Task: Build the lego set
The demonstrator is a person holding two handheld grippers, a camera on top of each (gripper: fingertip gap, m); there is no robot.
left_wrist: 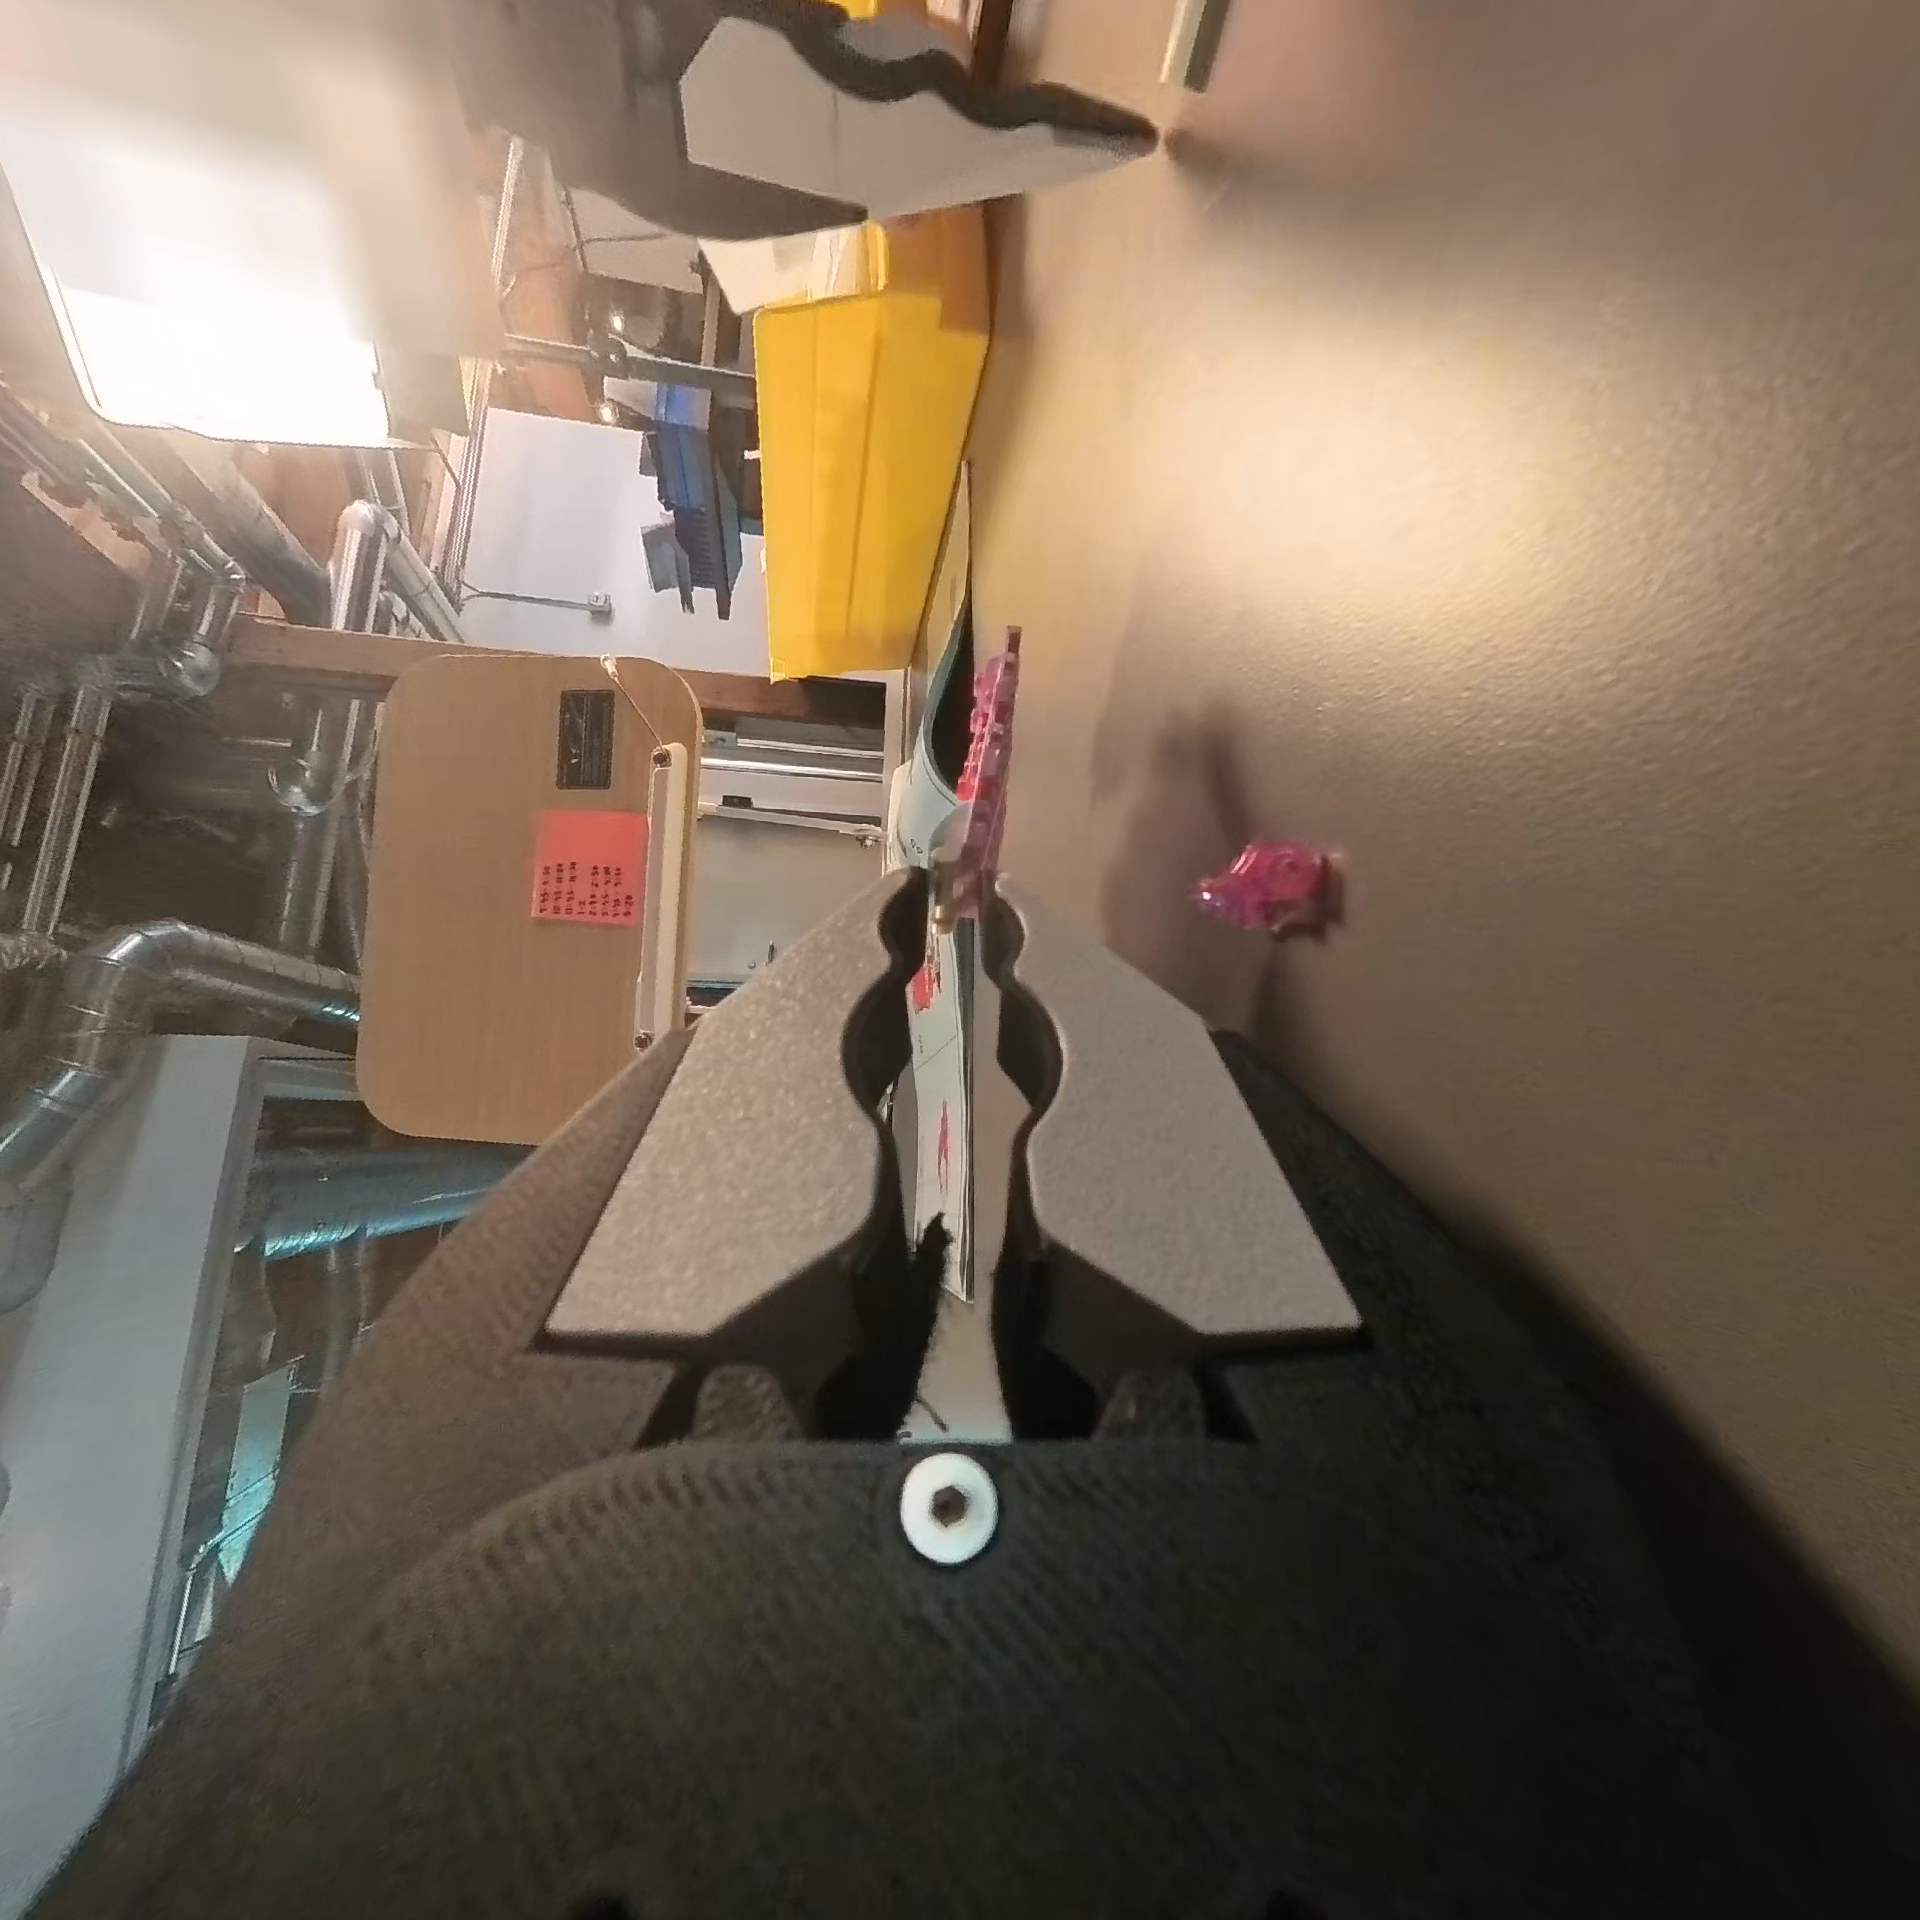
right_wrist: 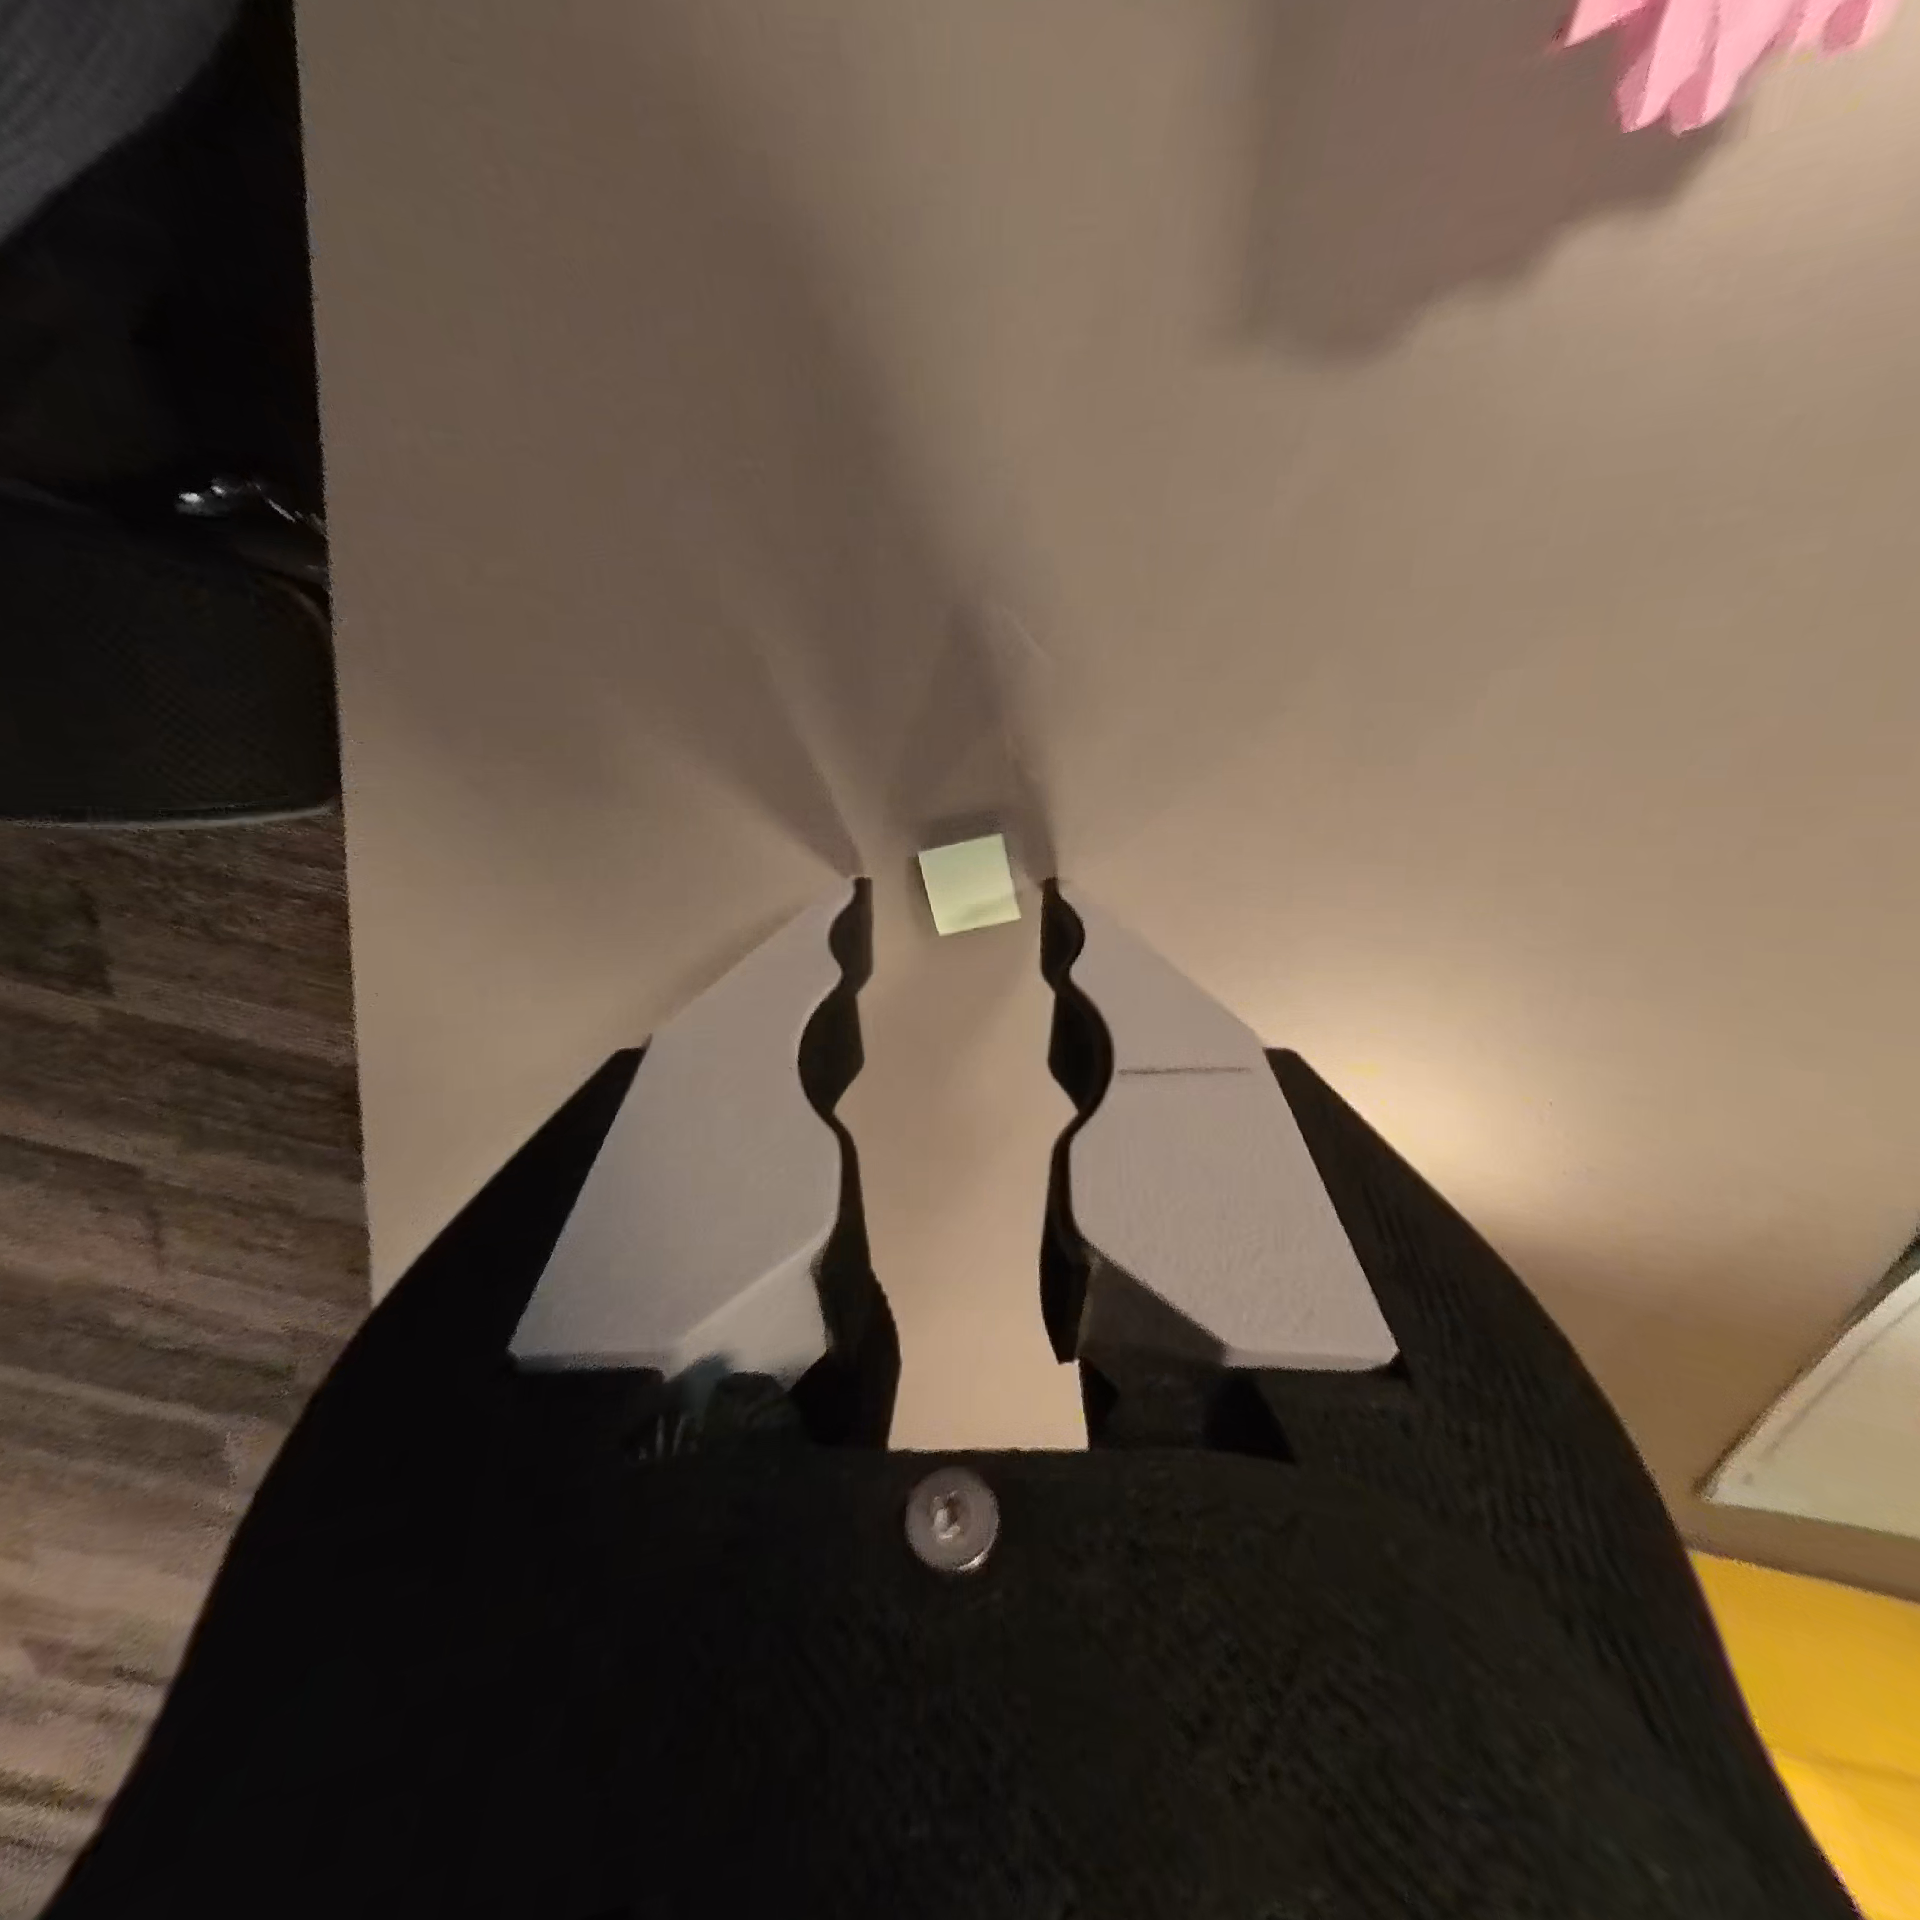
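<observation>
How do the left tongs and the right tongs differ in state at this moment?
The left tongs are nearly closed on a thin printed booklet with a pink studded plate at its far end; the right tongs stand open with nothing gripped. The left tongs are turned on their side along the table; the right tongs point down at a small pale green square lying on it between their tips. Both have grey wavy-edged fingers on black bodies.

Right gripper seen pointed down at beige table, jaws parted, nothing gripped. Small pale green square piece lying on table between 2 fingertips, touched by neither. Blurred pink object at top right. Yellow bin at bottom right. Wood-pattern floor visible left of table edge.
</observation>
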